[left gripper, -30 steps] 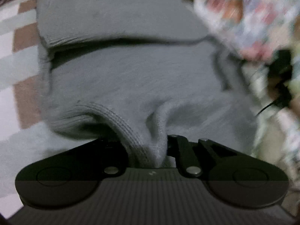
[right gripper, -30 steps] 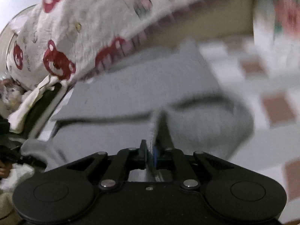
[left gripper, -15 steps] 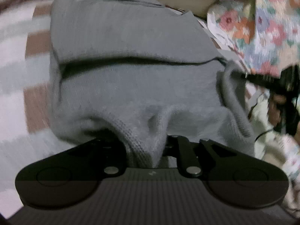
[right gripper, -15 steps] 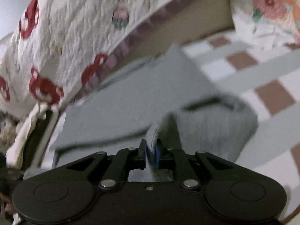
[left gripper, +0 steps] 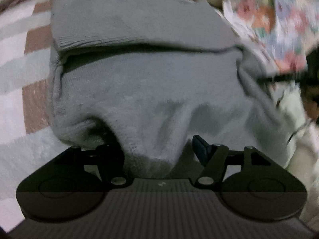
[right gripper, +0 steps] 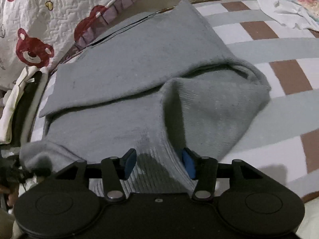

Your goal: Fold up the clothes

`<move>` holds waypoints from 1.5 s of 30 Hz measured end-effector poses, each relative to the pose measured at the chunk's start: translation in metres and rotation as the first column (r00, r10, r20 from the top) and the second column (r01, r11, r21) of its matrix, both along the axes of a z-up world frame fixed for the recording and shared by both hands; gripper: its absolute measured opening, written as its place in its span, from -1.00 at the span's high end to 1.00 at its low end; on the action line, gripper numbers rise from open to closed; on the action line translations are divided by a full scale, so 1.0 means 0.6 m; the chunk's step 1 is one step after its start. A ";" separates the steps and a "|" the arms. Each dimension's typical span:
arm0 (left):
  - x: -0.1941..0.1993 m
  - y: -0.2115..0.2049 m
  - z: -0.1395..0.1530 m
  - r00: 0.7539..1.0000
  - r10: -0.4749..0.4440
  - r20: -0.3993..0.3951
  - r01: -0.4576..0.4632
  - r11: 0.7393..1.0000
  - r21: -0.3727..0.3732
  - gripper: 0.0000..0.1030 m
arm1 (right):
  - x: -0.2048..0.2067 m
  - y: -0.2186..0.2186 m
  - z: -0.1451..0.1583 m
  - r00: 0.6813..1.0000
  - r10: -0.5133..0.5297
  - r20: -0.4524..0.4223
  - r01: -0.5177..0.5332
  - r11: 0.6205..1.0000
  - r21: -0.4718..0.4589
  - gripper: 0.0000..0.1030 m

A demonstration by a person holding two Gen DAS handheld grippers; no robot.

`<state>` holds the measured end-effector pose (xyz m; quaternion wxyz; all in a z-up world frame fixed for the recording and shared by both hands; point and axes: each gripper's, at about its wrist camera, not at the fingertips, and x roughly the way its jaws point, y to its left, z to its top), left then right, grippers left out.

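The left tongs (left gripper: 157, 149) stand parted, their left finger hidden under a hump of the grey sweater (left gripper: 143, 75); that view is blurred. The right tongs (right gripper: 159, 160) are also spread, with a ribbed edge lying loose between the blue pads (right gripper: 187, 162). Beyond, the sweater lies folded on the checked bedspread (right gripper: 287, 45), its far edge against a bear-print quilt (right gripper: 49, 10).

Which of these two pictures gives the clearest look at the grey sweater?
The right wrist view: the grey sweater is sharp, showing both folded layers on the checked bedcover. The left wrist view shows the same sweater closer but blurred, its near edge hidden behind the left gripper.
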<state>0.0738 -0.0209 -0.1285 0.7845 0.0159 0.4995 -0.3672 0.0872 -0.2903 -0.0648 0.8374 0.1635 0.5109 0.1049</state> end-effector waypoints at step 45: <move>0.388 0.029 0.085 0.901 0.431 0.044 -0.411 0.883 -0.226 0.75 | 0.381 -0.125 0.161 0.889 -0.226 0.397 0.192 0.973 0.125 0.83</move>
